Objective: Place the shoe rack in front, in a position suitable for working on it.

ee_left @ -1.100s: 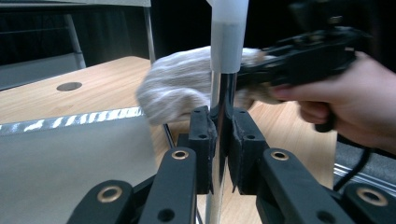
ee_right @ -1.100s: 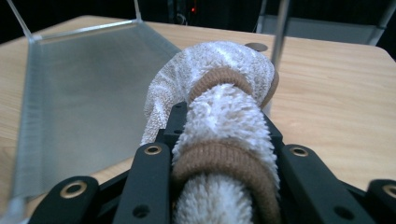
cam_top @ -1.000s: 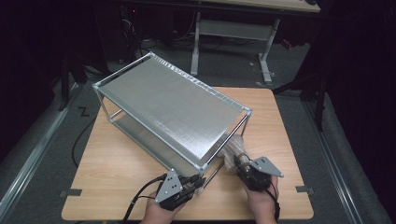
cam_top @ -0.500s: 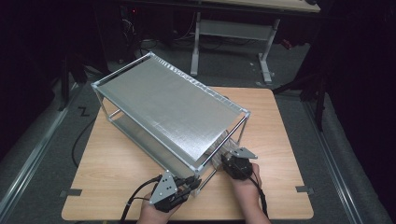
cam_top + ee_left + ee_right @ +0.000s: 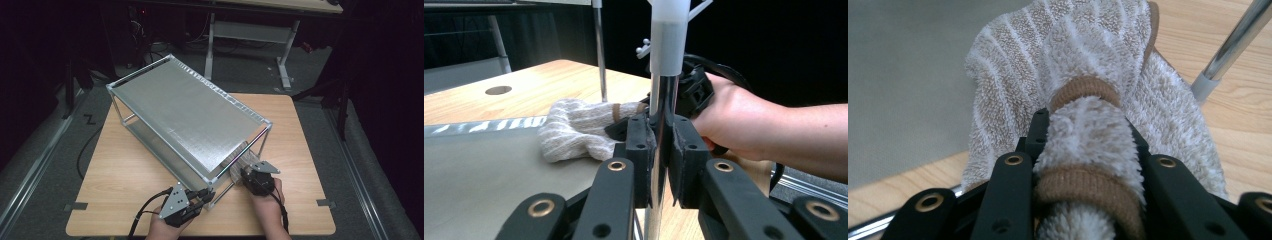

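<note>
While the left gripper (image 5: 659, 150) clamps the rack's post (image 5: 663, 100) to steady the rack (image 5: 185, 115), the right gripper (image 5: 1088, 150) grips the towel (image 5: 1073, 65), which rests on the lower shelf (image 5: 903, 80), apparently to wipe it.

You have one wooden table (image 5: 125, 180) in front of you, with one metal rack (image 5: 185, 107) standing on it — two shelves, an upper and a lower. You hold two grippers — the left gripper (image 5: 659, 150) and the right gripper (image 5: 1088, 150) — one per hand. One striped towel (image 5: 1083, 60) lies there. One further table (image 5: 280, 20) stands behind.
</note>
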A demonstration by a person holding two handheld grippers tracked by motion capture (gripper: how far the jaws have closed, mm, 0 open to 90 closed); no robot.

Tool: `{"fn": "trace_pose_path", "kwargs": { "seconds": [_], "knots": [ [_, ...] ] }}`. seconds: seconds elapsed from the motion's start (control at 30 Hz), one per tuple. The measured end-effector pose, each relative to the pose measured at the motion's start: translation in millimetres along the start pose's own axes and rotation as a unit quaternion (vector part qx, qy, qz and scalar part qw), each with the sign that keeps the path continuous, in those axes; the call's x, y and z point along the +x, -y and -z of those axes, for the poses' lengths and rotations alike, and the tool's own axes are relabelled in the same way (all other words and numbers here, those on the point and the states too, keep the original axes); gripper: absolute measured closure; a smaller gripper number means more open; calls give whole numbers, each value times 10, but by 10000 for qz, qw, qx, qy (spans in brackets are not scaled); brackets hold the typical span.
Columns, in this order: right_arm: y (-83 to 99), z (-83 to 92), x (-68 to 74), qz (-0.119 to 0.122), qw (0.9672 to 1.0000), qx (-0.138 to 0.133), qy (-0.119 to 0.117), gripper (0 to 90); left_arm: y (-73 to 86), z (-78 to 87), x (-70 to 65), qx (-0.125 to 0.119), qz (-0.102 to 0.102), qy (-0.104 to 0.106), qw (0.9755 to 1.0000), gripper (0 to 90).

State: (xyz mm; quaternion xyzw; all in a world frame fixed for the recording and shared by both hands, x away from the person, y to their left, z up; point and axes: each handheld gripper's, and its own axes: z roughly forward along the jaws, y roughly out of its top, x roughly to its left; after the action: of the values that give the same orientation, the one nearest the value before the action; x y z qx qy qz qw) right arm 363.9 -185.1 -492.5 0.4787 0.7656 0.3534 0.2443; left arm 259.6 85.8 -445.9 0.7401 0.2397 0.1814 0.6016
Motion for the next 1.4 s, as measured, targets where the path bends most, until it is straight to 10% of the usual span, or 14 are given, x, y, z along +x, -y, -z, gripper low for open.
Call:
{"fn": "trace_pose_path", "kwargs": {
  "seconds": [0.63,1.13,1.4],
  "knots": [
    [292,282,-310,-284,9991,-15,302,684,11,-27,127,-67,146,-237,9996,804],
    [353,668,-451,-496,9923,-1010,525,686,-106,-298,-68,190,-120,107,9997,798],
    [425,670,-509,-558,9924,-968,523,678,20,-93,-44,127,-108,29,9999,605]
  ]
}}
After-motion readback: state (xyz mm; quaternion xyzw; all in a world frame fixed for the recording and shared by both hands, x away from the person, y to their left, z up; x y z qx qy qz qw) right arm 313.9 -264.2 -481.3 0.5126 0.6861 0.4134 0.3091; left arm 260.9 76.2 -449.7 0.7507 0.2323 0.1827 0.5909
